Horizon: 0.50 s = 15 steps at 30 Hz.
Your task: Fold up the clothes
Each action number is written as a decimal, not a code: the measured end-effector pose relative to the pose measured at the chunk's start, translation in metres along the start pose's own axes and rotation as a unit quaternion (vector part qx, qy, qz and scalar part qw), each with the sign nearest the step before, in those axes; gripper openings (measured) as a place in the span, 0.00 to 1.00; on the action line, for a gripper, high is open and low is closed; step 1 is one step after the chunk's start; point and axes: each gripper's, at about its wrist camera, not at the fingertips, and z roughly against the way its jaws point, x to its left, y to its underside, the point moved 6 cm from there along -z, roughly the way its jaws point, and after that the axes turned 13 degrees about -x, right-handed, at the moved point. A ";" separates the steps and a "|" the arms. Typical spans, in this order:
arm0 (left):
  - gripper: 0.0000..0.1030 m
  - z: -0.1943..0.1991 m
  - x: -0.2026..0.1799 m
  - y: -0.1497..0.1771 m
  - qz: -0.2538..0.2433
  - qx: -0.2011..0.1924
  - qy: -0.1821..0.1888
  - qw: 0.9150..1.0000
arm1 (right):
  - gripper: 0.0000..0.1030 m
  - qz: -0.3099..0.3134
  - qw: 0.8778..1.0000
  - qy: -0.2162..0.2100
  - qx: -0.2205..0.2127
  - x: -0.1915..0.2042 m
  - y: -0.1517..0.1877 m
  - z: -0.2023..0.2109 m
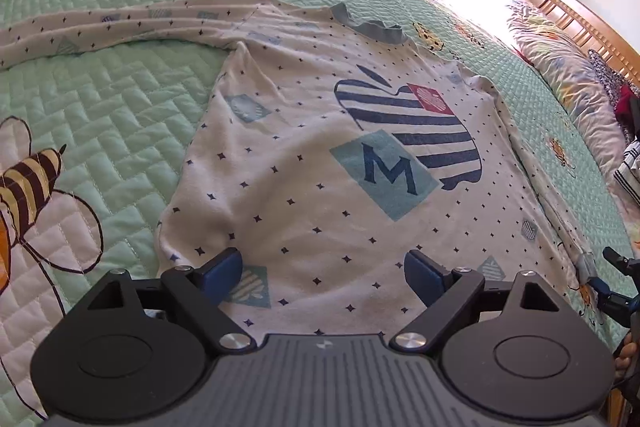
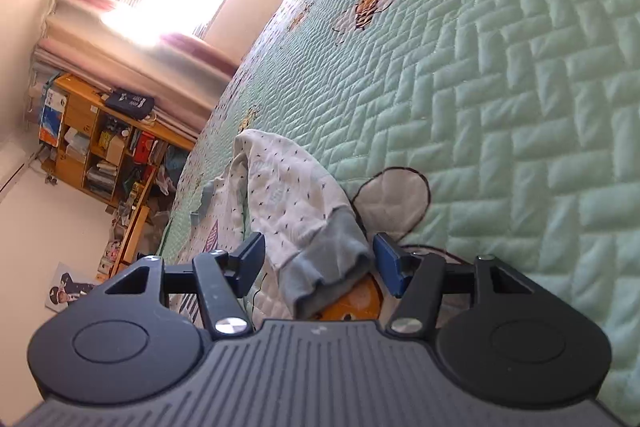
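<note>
one shirt (image 1: 320, 163), two hand-held grippers, one quilt (image 1: 120, 107).

Open quilted bed (image 1: 120, 99) lies left of the spread shirt (image 1: 320, 187) (nothing stands there). Pillows (image 1: 560, 75) and a headboard (image 1: 580, 19) close the far right. The cuff (image 2: 328, 267) fills the gap between the right gripper's fingers (image 2: 386, 263).
</note>
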 end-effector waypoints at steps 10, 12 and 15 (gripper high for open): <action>0.92 -0.034 -0.065 -0.011 0.008 0.012 0.077 0.997 | 0.05 0.345 0.937 -0.005 0.058 0.067 -0.008 -0.030; 0.91 -0.051 -0.062 -0.005 0.031 0.028 0.069 0.997 | 0.05 0.487 0.872 0.021 0.029 0.091 -0.020 -0.035; 0.93 -0.053 -0.062 -0.006 0.033 0.013 0.078 0.996 | 0.05 0.648 0.758 0.080 -0.013 0.110 -0.049 -0.055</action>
